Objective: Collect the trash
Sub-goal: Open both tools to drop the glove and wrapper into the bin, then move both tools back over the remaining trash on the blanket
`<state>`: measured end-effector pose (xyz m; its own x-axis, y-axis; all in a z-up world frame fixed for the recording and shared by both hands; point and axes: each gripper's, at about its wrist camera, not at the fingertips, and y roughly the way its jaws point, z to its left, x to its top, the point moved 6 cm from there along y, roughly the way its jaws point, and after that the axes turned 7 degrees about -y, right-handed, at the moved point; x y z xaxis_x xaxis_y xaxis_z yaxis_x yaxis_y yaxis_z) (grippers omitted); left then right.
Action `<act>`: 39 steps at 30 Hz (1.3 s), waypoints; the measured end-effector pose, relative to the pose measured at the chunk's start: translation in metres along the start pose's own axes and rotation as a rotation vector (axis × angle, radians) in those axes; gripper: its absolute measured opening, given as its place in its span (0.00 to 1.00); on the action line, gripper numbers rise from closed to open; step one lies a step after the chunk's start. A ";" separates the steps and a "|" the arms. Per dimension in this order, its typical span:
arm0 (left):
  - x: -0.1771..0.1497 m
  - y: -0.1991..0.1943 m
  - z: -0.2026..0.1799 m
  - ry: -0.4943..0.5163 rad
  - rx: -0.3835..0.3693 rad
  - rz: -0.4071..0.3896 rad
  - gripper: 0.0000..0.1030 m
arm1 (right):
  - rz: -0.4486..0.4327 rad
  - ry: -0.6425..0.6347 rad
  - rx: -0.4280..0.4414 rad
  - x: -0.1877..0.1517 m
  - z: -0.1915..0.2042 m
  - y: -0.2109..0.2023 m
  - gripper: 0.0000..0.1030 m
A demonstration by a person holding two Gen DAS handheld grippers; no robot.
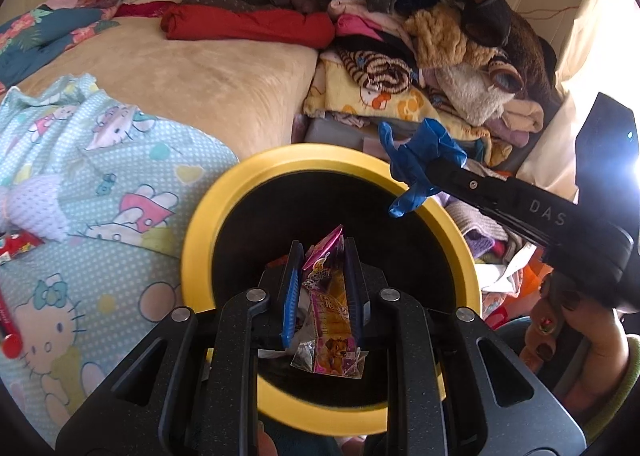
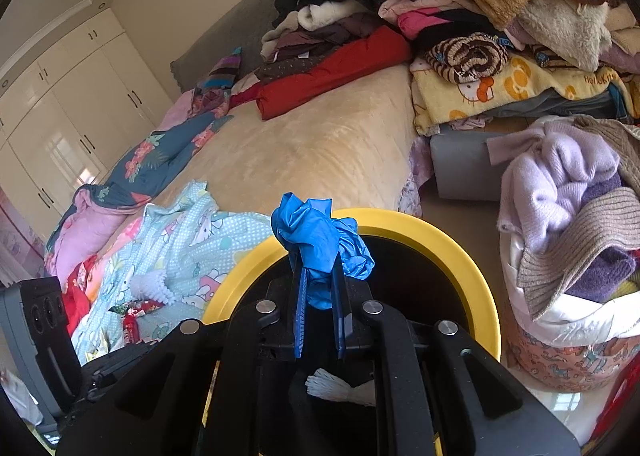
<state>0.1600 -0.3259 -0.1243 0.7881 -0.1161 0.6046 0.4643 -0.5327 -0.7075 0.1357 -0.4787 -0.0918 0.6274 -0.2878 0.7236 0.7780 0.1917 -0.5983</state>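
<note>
Over the bin [image 1: 208, 216] by the bed, the left hand-held gripper [image 1: 320, 280] pinches a wrapper [image 1: 330, 308] and the right hand-held gripper [image 2: 320, 284] grips a blue glove [image 2: 320, 236], so it looks like drop-off time: just let go of both.

My left gripper [image 1: 320, 288] is matte black with silver pivot screws and blue-lined jaws; my right gripper [image 1: 430, 170] reads "DAS"; dark-polished nails, green cuff.

We look down close over the yellow-rimmed bin [image 1: 192, 240] from the left wrist; our right-wrist view sits just right, facing the same bin [image 2: 432, 232]; both share the bed [image 1: 192, 76] beyond.
</note>
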 end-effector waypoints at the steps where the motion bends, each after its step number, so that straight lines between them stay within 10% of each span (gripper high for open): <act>1: -0.001 0.004 0.000 0.004 0.002 0.009 0.14 | 0.006 0.004 -0.001 -0.001 -0.001 0.001 0.11; 7: -0.008 0.023 0.000 0.007 0.020 0.044 0.19 | 0.033 0.030 -0.008 -0.004 -0.008 0.007 0.13; 11: -0.007 0.024 0.007 -0.003 0.044 0.040 0.71 | 0.038 0.053 0.002 -0.004 -0.010 0.010 0.37; 15: -0.001 0.009 0.015 -0.002 0.076 -0.011 0.89 | 0.014 0.027 -0.014 0.001 -0.003 0.007 0.52; 25: 0.014 -0.034 0.035 -0.024 0.140 -0.129 0.89 | -0.074 -0.134 -0.123 0.011 0.029 -0.005 0.81; 39: 0.027 -0.083 0.073 -0.072 0.219 -0.247 0.89 | -0.115 -0.272 -0.138 0.011 0.071 -0.007 0.85</act>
<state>0.1724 -0.2235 -0.0760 0.6634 0.0578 0.7460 0.7148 -0.3438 -0.6090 0.1396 -0.4166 -0.0554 0.5358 -0.0354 0.8436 0.8442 0.0381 -0.5346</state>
